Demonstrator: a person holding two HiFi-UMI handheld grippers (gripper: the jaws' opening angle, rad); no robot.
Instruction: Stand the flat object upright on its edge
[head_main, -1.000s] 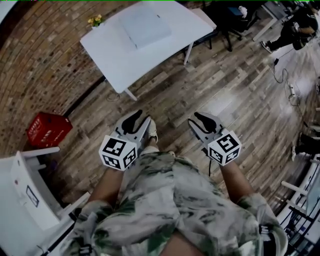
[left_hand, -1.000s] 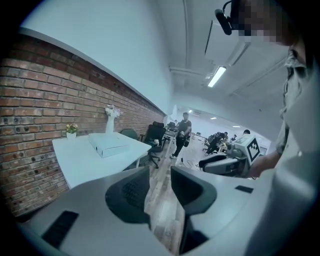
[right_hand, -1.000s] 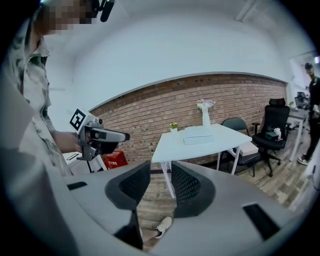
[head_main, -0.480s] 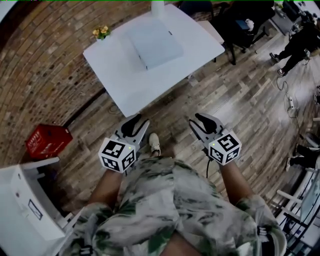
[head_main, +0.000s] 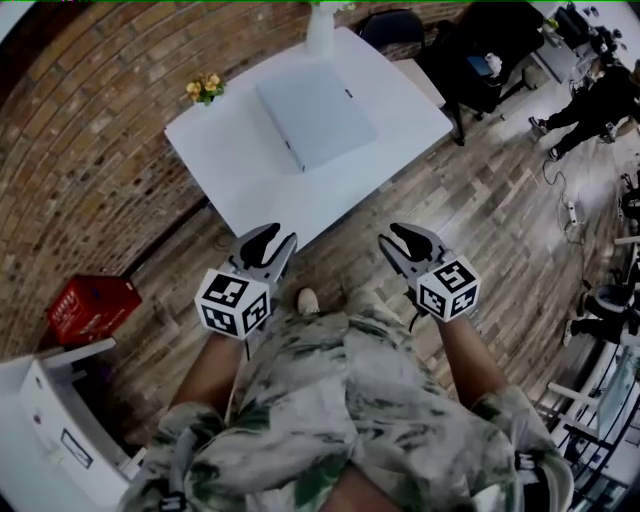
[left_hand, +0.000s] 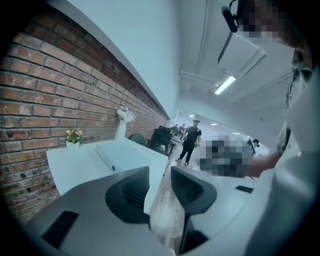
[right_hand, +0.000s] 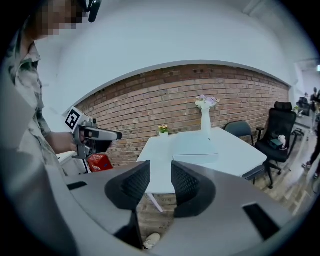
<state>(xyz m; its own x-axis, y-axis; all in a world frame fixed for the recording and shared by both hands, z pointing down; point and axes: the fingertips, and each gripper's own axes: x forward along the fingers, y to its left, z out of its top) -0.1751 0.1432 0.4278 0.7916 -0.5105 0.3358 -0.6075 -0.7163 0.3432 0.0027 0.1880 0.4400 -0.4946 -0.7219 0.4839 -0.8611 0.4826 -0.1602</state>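
Flat obj flat on tbl

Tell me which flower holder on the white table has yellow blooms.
The small low pot near the white table's edge. The other is a tall white vase with pale blooms.

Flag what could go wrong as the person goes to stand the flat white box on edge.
1. The flat box lies near the tall vase at the table's far edge; tipping it up could knock the vase.
2. Thin and broad, it may topple or slide on the smooth table once on edge.
3. Left gripper and right gripper are both open and empty, short of the table; an uneven grip could twist it.
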